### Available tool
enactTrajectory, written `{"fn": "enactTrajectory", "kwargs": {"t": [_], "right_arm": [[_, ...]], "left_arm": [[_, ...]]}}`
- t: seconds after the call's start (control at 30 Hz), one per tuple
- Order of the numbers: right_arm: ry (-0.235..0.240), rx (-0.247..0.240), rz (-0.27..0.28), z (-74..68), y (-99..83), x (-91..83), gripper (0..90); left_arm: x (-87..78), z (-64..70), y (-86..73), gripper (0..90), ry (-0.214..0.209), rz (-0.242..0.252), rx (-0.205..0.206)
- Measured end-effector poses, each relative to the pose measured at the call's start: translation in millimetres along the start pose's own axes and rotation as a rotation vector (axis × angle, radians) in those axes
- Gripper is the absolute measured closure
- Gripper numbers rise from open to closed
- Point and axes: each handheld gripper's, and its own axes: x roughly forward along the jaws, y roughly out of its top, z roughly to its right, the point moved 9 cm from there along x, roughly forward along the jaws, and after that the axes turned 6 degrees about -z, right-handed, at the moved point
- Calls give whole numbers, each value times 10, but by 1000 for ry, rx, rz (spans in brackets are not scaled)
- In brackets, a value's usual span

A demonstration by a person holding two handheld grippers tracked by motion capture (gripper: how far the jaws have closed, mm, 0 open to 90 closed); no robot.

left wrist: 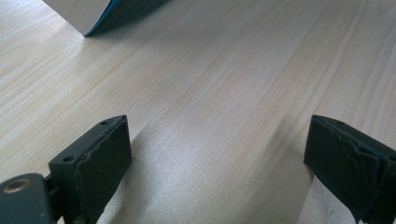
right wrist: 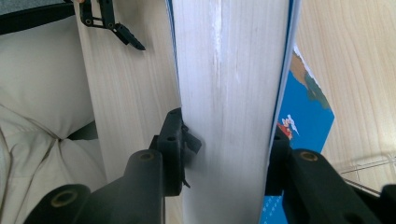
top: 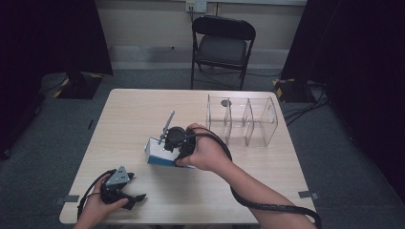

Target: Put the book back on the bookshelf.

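A thick book (top: 158,155) with blue covers and a white page block sits near the middle of the table (top: 138,109). My right gripper (top: 170,145) is shut across its thickness. In the right gripper view the two jaws press on both covers of the book (right wrist: 229,93), and my right gripper (right wrist: 229,154) straddles the page edge. My left gripper (top: 136,187) rests open near the table's front left corner, held by a hand. In the left gripper view my left gripper (left wrist: 217,154) has only bare wood between its jaws, and a corner of the book (left wrist: 93,14) shows farther off.
A clear plastic organizer (top: 243,119) with several compartments stands at the back right of the table, a small dark round thing (top: 225,102) in its left compartment. A black folding chair (top: 222,43) stands beyond the far edge. Cables trail from both grippers.
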Motion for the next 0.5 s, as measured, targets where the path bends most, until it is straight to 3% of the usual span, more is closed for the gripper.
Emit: {"fn": "enactTrajectory", "kwargs": {"t": [0.5], "right_arm": [[34,12,-11,-48,-3,-135,618]], "left_arm": [[0,0,0,67,0,0,0]]}}
